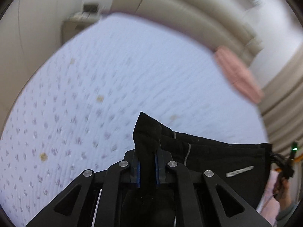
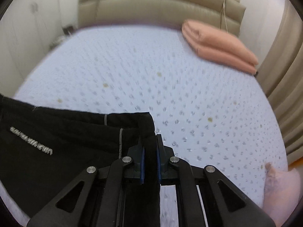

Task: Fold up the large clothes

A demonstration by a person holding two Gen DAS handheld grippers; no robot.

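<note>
Two corners of the black garment (image 2: 56, 132) are pinched, one by each gripper's jaws; its edge is stretched left-right between them, above the bed (image 2: 132, 66).

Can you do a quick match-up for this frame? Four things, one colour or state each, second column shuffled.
Things:
1. left gripper
2. black garment
3. folded cloth
4. bed sheet

Colour or state:
A. pink, at the far right corner of the bed
B. pale, dotted pattern
C. shut on a black corner
D. stretched between both grippers, bears white lettering

Pairs: 1-C, 2-D, 3-A, 4-B
</note>
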